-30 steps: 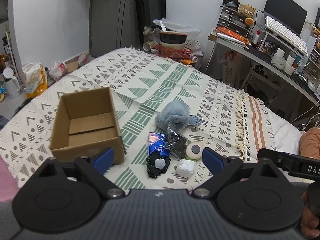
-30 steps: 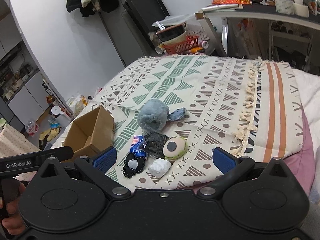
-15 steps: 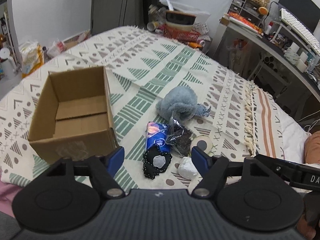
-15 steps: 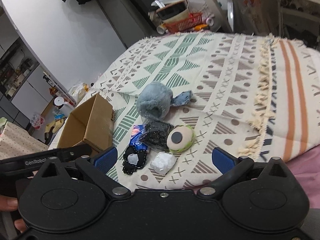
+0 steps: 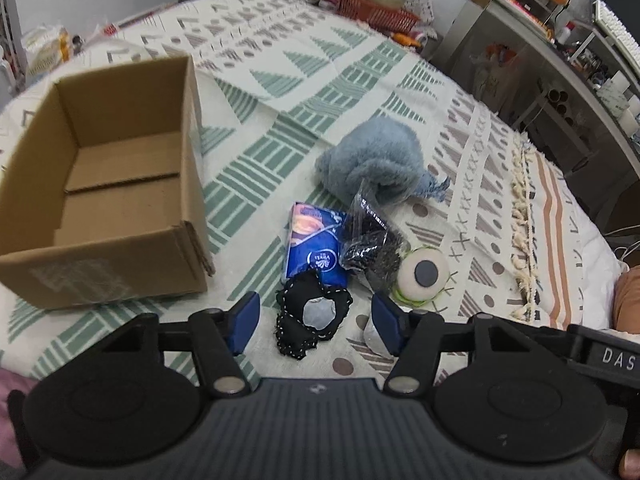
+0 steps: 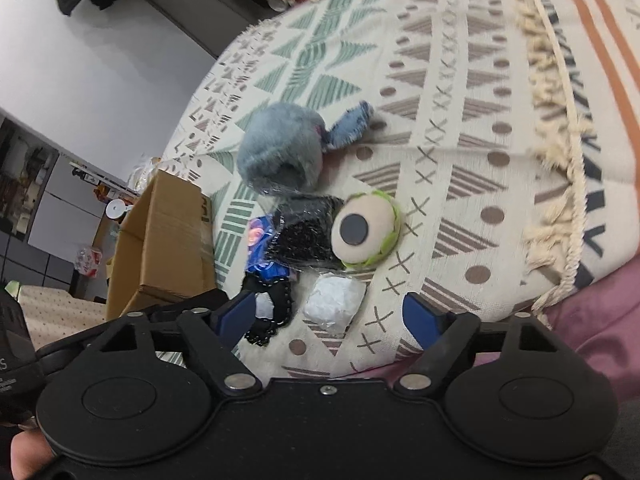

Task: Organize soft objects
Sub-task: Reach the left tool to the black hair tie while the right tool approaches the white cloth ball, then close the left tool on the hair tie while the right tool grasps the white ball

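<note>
Soft items lie together on the patterned bed cover: a grey-blue plush (image 5: 374, 160) (image 6: 282, 146), a blue tissue pack (image 5: 316, 246) (image 6: 260, 246), a clear bag of black stuff (image 5: 370, 246) (image 6: 306, 232), a cream round eye-shaped toy (image 5: 424, 276) (image 6: 366, 228), a black frilled pad (image 5: 312, 318) (image 6: 270, 312) and a white wad (image 6: 336, 300). An open, empty cardboard box (image 5: 100, 188) (image 6: 160, 240) stands left of them. My left gripper (image 5: 314, 320) is open around the black pad, just above it. My right gripper (image 6: 332, 318) is open, close over the white wad.
The bed cover (image 5: 280, 60) has a tasselled edge (image 6: 552, 120) on the right. A desk with clutter (image 5: 560, 48) stands beyond the bed. A red basket and bowl (image 5: 376, 4) sit past the far end. Bags lie on the floor at left (image 5: 44, 48).
Both grippers have moved forward and down toward the pile. The left one now straddles the black pad; the right one is near the white wad. Both stay open.
</note>
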`<state>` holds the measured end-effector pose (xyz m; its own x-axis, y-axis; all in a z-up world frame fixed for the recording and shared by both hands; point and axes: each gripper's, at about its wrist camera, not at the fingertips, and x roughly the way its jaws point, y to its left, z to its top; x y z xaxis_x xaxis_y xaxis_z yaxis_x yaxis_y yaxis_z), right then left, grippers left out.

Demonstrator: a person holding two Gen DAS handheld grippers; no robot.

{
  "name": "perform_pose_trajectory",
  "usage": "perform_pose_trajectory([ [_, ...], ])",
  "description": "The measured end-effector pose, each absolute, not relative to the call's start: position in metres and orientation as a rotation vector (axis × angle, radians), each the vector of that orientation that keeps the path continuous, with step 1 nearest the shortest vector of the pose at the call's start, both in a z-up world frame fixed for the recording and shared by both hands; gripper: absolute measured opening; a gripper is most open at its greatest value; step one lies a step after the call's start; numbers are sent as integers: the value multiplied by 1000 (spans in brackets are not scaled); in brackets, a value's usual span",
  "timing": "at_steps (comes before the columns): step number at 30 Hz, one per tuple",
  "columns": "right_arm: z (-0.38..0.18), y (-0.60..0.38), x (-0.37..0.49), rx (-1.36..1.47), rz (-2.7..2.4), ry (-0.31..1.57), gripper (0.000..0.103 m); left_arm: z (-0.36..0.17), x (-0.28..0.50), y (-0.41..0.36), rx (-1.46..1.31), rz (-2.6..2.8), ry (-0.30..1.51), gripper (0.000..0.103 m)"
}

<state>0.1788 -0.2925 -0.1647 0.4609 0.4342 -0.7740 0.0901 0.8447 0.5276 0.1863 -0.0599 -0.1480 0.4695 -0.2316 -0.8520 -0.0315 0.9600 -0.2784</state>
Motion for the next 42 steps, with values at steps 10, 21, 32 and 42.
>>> perform_pose_trajectory([
  [10,-198,-286,202,595,202,1159,79,-193,208,-56,-331,-120,1173,53],
  [21,-215,-275,213,603,208,1193,71,-210,214,-59,-359,-142,1190,32],
  [32,-208,-268,210,602,229,1167,37,-187,208,-57,-351,-140,1144,25],
  [42,-183,-270,201,596,219,1122,36,-146,199,-46,-346,-147,1080,25],
])
